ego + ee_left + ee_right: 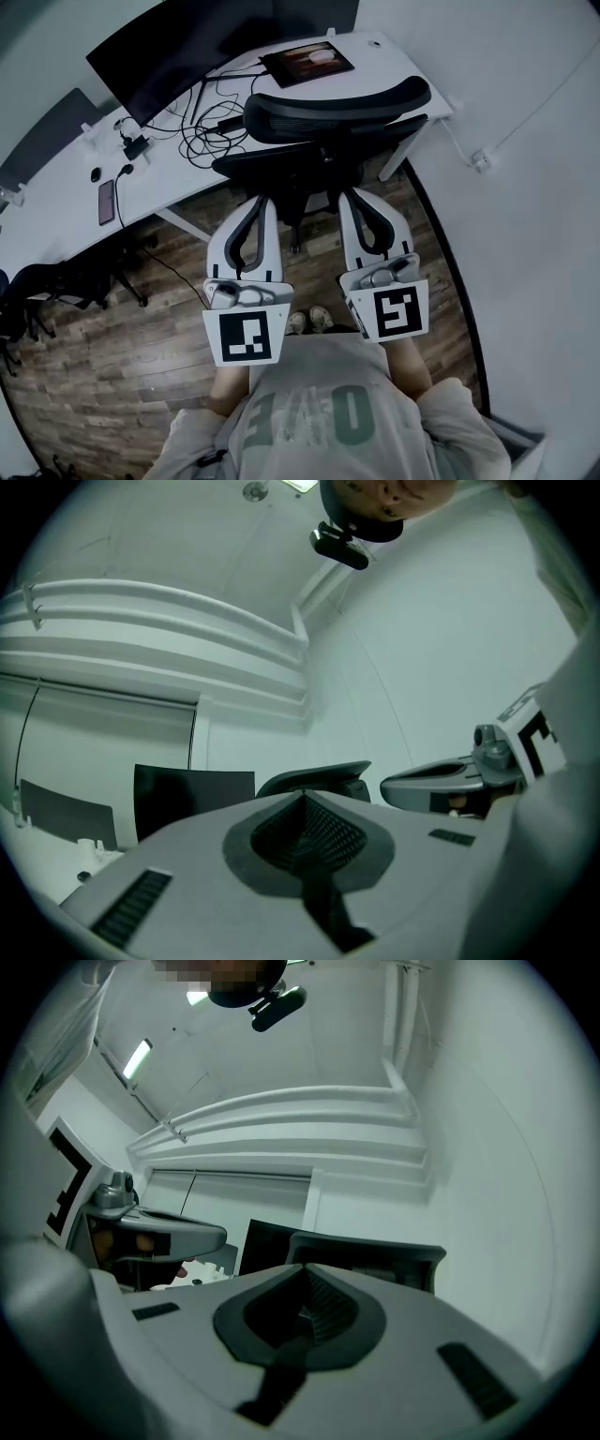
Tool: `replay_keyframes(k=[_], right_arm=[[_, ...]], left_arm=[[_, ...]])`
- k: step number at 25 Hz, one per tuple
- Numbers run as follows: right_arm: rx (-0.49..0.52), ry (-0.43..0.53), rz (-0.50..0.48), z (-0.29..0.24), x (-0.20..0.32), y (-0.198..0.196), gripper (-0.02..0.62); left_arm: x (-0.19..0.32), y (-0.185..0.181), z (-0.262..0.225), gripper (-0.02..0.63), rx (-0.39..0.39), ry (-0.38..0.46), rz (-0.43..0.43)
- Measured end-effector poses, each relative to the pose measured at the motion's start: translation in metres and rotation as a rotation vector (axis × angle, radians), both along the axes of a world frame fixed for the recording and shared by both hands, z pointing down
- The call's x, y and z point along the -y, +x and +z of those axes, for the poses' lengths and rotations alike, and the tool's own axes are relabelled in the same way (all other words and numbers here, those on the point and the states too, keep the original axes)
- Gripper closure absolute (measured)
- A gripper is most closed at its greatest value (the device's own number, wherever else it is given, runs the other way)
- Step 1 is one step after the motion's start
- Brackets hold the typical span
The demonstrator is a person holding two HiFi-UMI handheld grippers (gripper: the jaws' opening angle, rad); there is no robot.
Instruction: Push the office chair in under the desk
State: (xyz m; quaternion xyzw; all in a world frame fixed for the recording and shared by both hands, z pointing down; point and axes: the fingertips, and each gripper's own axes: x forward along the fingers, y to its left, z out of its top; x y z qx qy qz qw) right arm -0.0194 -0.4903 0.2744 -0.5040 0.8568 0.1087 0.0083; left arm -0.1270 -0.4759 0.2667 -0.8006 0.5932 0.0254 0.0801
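We see a big flat black screen (178, 47) standing at the back, with a messy bunch of thin black cables (202, 131) just beside its foot. A dark flat tablet with a reddish picture (307, 63) lies to the right of the screen. A small dark phone (107, 202) lies flat far to the left, well apart from the tablet. Below is a brown wooden plank floor (103, 366). A plain white wall (534, 112) stands on the right, with a small white socket box (481, 160) low on it. Up high we see a long bright ceiling lamp (137, 1057).
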Motion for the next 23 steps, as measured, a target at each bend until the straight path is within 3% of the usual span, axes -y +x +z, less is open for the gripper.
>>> replay_keyframes(k=[6,23], right_arm=[[0.008,-0.050,-0.027,0.014,0.001,-0.006,0.575],[-0.026,-0.048,0.011,0.020,0.021,0.022,0.575]], left_arm=[[0.005,-0.001,0.009,0.589,0.000,-0.033,-0.007],[0.018,0.001,0.017,0.589,-0.021,-0.064,-0.006]])
